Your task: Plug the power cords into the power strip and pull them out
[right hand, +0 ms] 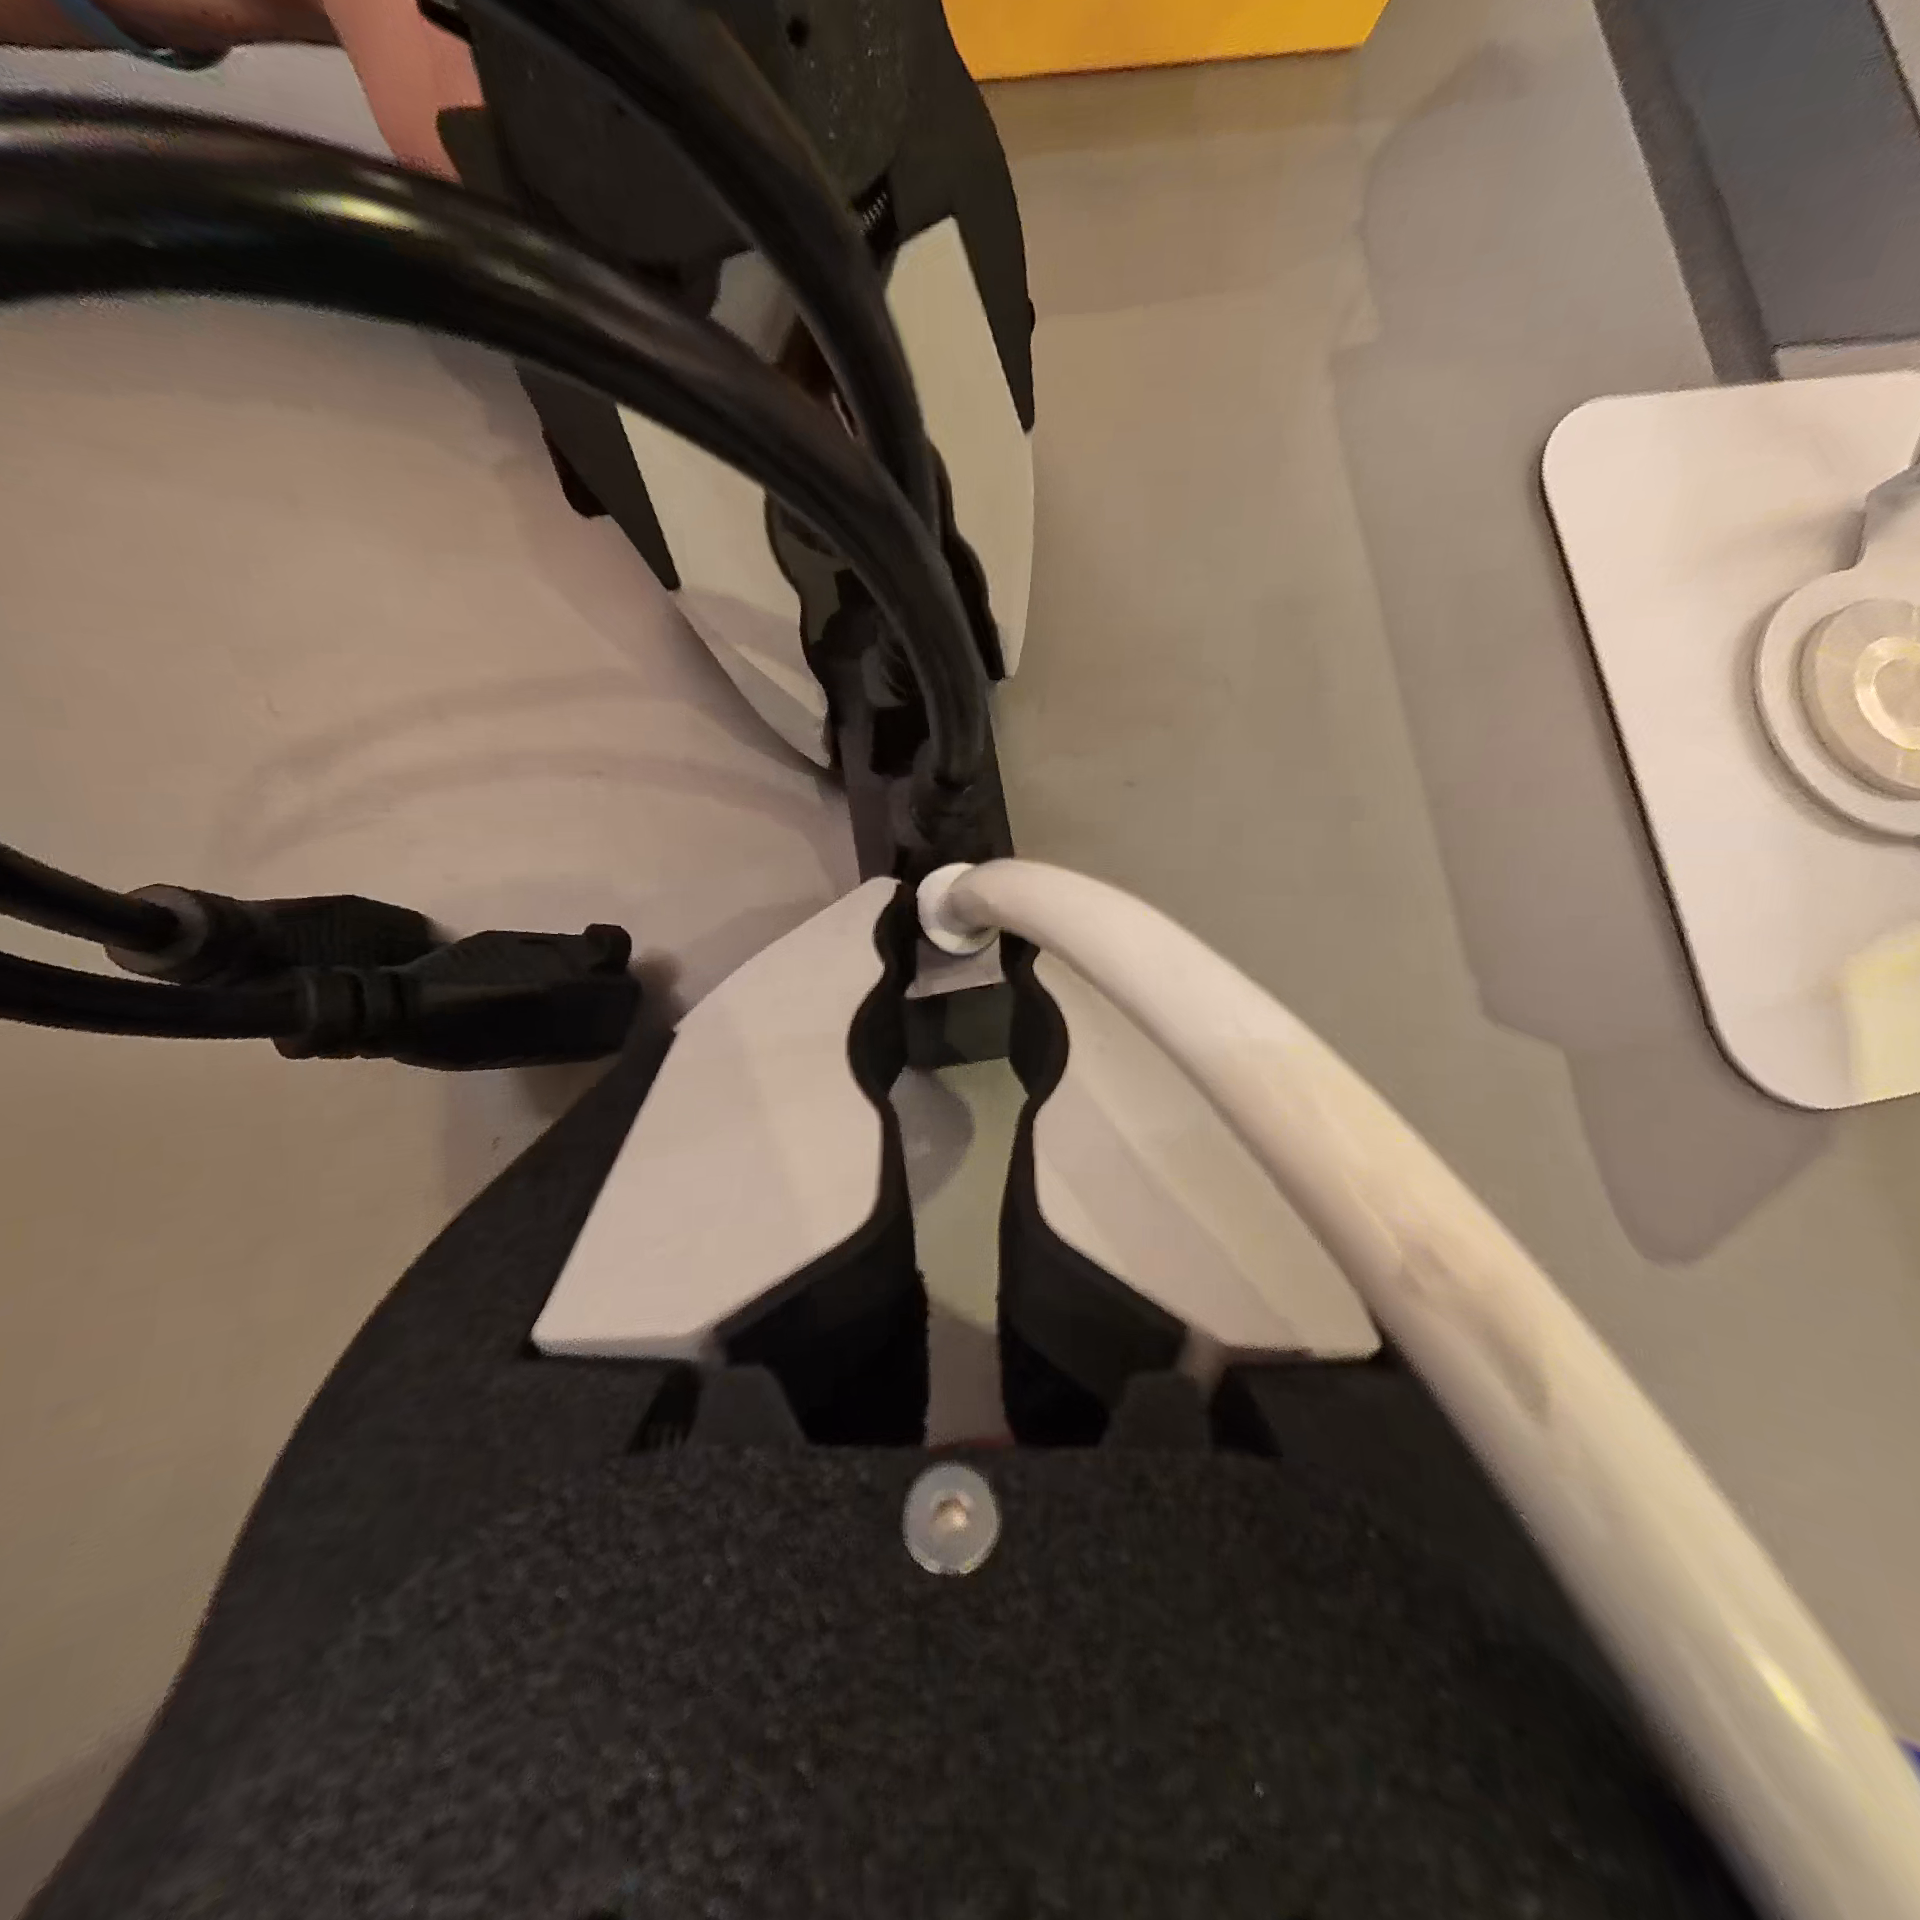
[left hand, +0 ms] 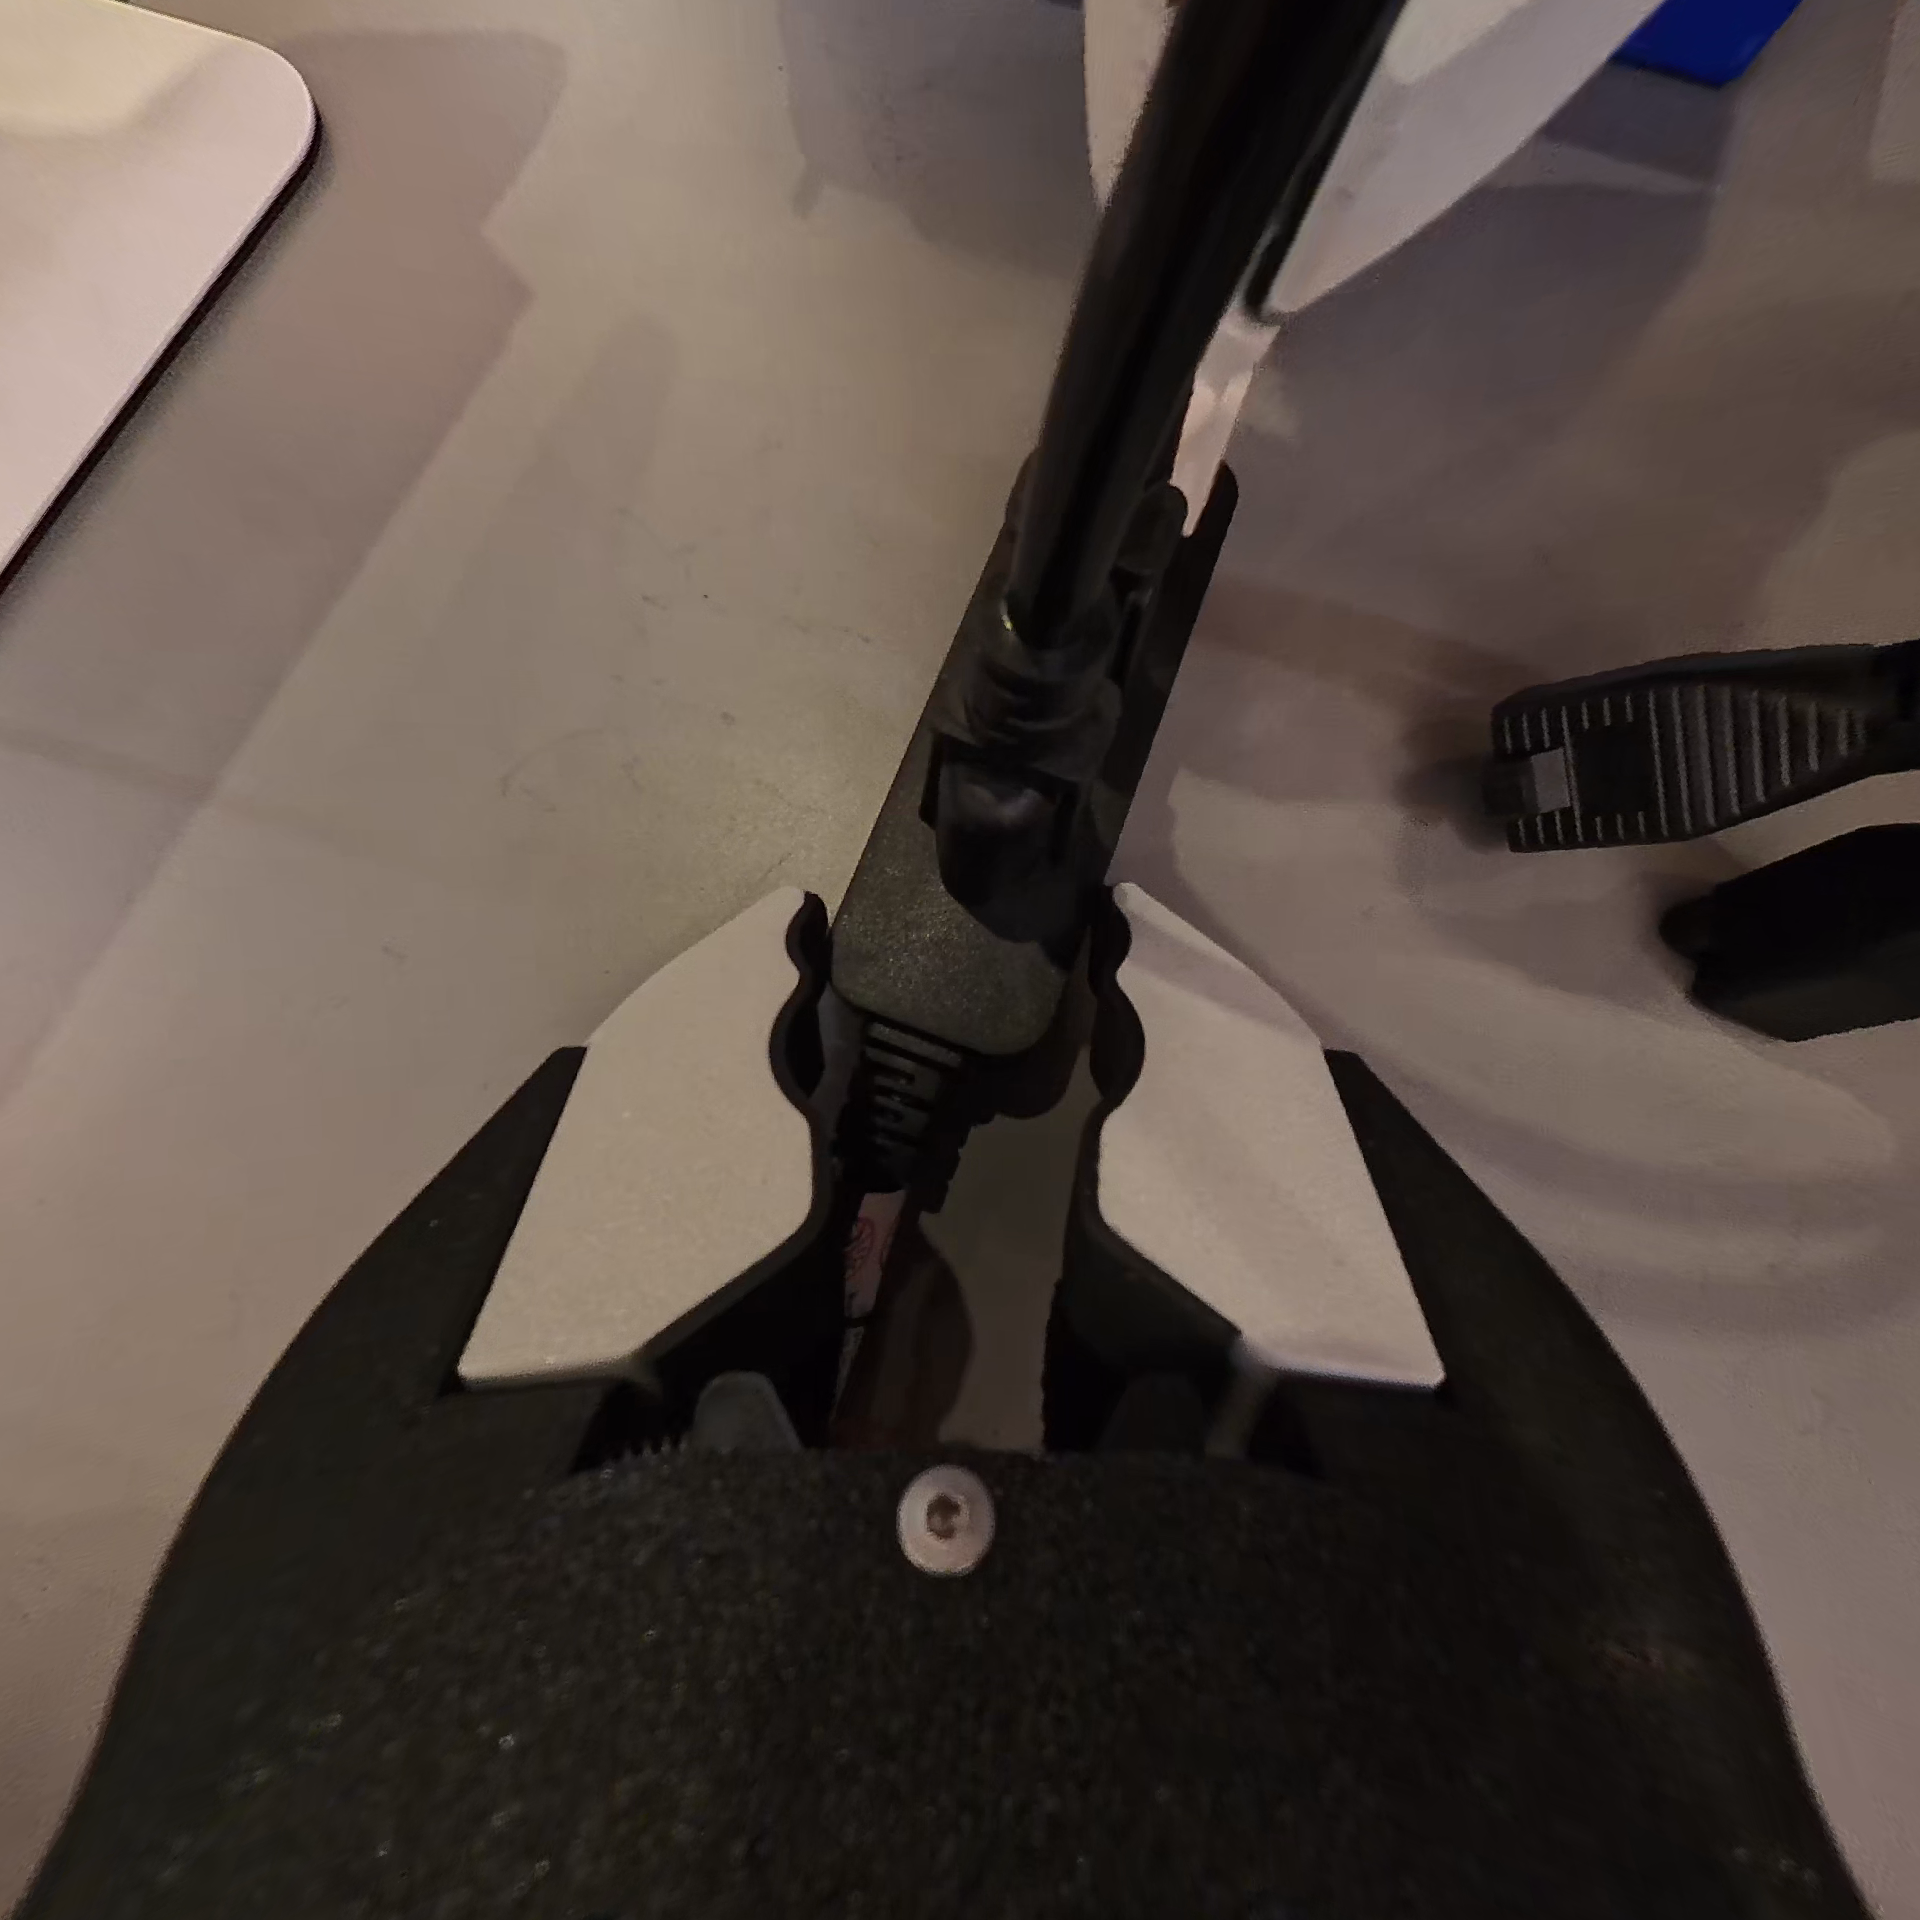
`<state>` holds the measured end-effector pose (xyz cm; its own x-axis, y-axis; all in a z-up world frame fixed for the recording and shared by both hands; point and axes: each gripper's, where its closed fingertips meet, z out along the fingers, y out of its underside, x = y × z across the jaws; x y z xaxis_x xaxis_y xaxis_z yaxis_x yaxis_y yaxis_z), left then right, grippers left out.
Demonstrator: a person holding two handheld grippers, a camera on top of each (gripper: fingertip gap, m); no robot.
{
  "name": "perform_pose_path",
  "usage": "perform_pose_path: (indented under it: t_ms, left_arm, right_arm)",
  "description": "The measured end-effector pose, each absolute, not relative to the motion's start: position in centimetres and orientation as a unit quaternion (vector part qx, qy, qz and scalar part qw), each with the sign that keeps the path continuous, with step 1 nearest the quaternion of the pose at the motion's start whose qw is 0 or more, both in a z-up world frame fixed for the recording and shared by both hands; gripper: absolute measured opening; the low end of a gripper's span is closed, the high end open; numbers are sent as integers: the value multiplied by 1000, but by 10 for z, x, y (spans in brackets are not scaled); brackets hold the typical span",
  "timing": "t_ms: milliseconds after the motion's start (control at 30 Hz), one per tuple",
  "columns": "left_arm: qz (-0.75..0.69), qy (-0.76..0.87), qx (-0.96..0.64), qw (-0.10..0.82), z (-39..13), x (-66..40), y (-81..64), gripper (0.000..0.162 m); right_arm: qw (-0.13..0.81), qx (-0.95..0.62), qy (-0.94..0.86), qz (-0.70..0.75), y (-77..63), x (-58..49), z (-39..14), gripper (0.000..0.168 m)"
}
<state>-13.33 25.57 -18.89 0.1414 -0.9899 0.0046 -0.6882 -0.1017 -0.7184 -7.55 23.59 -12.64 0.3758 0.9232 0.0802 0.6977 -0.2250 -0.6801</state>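
In the left wrist view, my left gripper (left hand: 961,935) is shut on the near end of a black power strip (left hand: 925,935) lying on the grey table. Black plugs (left hand: 1023,727) sit in the strip and their cords (left hand: 1164,260) rise away from it. In the right wrist view, my right gripper (right hand: 951,940) is shut on a white plug (right hand: 951,971) at the strip's (right hand: 951,1034) other end. How deep the plug sits is hidden. Its white cord (right hand: 1351,1195) curves back to the right. The left gripper (right hand: 904,717) shows opposite. Two loose black plugs (right hand: 488,997) lie on the table, and they also show in the left wrist view (left hand: 1683,748).
A white board (left hand: 135,260) lies at the far left in the left wrist view. In the right wrist view, a white plate with a round fitting (right hand: 1683,623) lies at the right, a yellow box (right hand: 1164,31) and a grey block (right hand: 1787,156) stand behind, and thick black cords (right hand: 416,249) arc leftward. Left tips to right tips: about 9 centimetres.
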Motion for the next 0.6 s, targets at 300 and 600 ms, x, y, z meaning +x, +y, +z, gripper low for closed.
perform_pose_path:
  t_ms: [300, 600]
  left_arm:
    - [-260, 603, -696, 290, -189, -133, 254, 49]
    - [-262, 603, -696, 288, -189, -133, 254, 49]
  right_arm:
    - [260, -781, -543, 167, 238, -74, -132, 13]
    - [252, -779, -551, 161, 237, -74, -133, 12]
